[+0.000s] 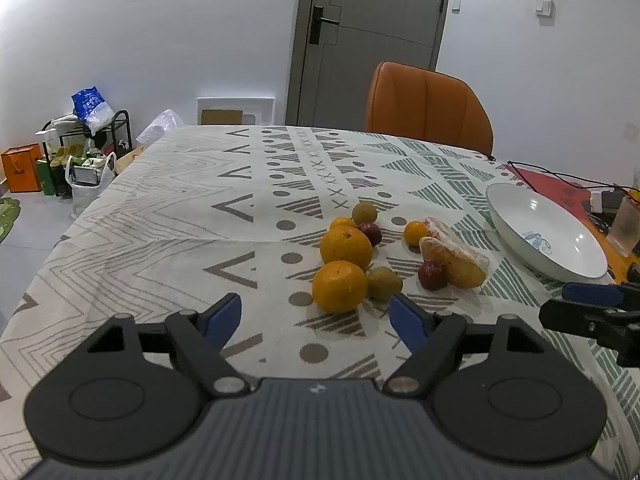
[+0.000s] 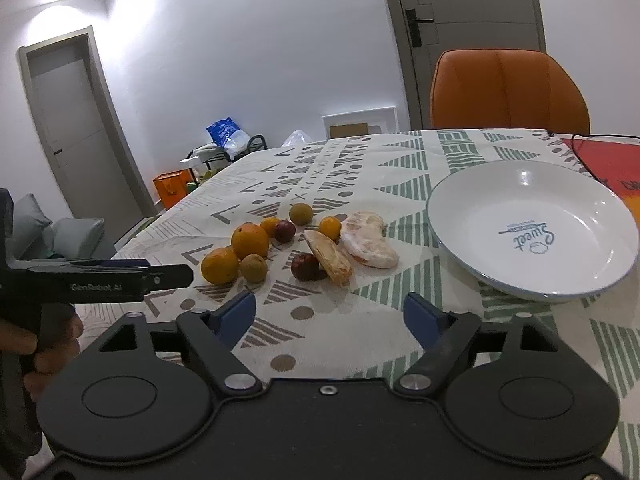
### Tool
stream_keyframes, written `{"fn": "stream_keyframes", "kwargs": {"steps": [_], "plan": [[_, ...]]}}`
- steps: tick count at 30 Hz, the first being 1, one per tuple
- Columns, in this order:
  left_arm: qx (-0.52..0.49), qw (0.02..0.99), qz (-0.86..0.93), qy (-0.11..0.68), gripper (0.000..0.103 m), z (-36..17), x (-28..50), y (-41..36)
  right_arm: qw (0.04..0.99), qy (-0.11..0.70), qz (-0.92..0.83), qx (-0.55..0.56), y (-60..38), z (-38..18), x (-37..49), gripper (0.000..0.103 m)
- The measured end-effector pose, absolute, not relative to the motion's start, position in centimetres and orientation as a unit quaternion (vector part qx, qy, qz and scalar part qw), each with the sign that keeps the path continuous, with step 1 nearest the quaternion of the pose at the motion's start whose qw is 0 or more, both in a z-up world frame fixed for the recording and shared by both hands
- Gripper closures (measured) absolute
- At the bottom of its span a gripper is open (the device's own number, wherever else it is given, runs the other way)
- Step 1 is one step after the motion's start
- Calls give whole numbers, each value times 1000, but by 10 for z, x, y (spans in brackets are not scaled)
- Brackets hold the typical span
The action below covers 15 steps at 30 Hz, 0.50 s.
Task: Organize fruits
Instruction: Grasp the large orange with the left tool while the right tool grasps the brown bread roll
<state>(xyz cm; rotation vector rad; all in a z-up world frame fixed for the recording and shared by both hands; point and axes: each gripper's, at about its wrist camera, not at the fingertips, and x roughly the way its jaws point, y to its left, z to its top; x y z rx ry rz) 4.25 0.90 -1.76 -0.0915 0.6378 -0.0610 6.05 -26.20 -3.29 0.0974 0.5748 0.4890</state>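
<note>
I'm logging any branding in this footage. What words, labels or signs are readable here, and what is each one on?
"Sweet": in blue script inside the white bowl, seen upside down.
"GenRobot.AI": on the side of the left gripper, a little blurred.
Small line of print above "Sweet" in the bowl: too small to read.
Dark marks on the red mat: cut off, unreadable.
Print on the blue bag and orange bag: too blurred to read.

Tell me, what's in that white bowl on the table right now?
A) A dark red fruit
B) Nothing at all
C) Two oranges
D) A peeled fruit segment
B: the white bowl shows only its printed bottom, while the oranges, the dark red fruits and the peeled segments all lie on the tablecloth beside it.
</note>
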Motion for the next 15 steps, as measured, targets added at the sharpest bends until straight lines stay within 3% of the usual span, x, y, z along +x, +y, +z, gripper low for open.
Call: {"fn": "stream_keyframes", "kwargs": {"steps": [3,11,15], "plan": [[-45,948,-31,313,23,-20,48,8,927,281,245,50,-261,-34,66,31],[-51,945,-35,322,39,-29,65,2,922,290,251,61,-259,-39,84,46],[-49,945,-32,321,42,-32,70,0,918,297,255,61,-256,-42,95,54]]}}
